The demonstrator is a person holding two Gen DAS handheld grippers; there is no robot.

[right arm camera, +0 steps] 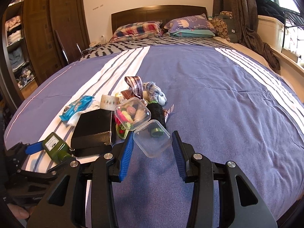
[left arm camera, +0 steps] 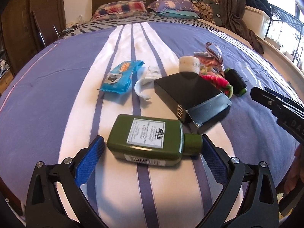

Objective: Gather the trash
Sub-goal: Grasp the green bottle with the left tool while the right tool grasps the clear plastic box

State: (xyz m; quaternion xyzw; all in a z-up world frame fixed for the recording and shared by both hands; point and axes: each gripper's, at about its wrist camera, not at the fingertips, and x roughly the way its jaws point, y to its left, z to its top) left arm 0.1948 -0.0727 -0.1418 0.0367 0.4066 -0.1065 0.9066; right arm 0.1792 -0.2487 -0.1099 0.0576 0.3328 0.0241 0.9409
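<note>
Barely begun: my left gripper (left arm camera: pixel 153 148) gapes around the bottle (left arm camera: pixel 150 142), my right gripper (right arm camera: pixel 152 142) gapes by the box (right arm camera: pixel 152 138); the pile remains.

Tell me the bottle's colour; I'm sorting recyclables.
Dark green bottle, white label; the left wrist view shows it best.

- Label print on green bottle (left arm camera: pixel 146 134): too small to read.
- Right gripper (left arm camera: pixel 273 106): cut off by frame edge.
- Black box (left arm camera: pixel 190 95): lettering partly hidden.

Both hand-held grippers (left arm camera: pixel 152 142) (right arm camera: pixel 152 138) low, jaws apart.
</note>
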